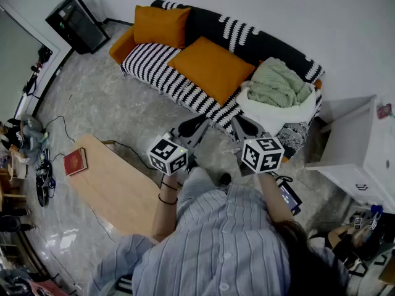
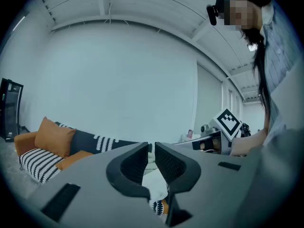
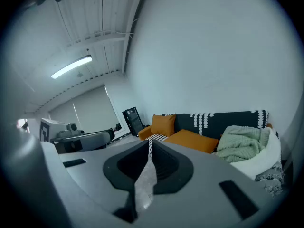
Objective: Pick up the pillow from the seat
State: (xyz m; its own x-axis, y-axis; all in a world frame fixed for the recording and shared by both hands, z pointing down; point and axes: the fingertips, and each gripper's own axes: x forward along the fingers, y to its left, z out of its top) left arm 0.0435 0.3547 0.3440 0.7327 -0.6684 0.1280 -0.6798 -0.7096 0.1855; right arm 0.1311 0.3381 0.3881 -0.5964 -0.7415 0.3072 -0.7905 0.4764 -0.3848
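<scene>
Black-and-white striped sofa (image 1: 154, 68) is standing along the wall, its orange pillow (image 1: 212, 68) lying flat mid-seat between an upright orange cushion (image 1: 160, 26) and a green blanket (image 1: 279, 84), while left gripper (image 2: 151, 146) and right gripper (image 3: 148, 146) are hovering near its front edge, jaws pressed together, empty.

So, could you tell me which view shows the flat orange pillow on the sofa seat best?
The head view: the whole pillow lies in plain sight from above. The right gripper view shows it edge-on; the left gripper view catches only a sliver of it.
</scene>
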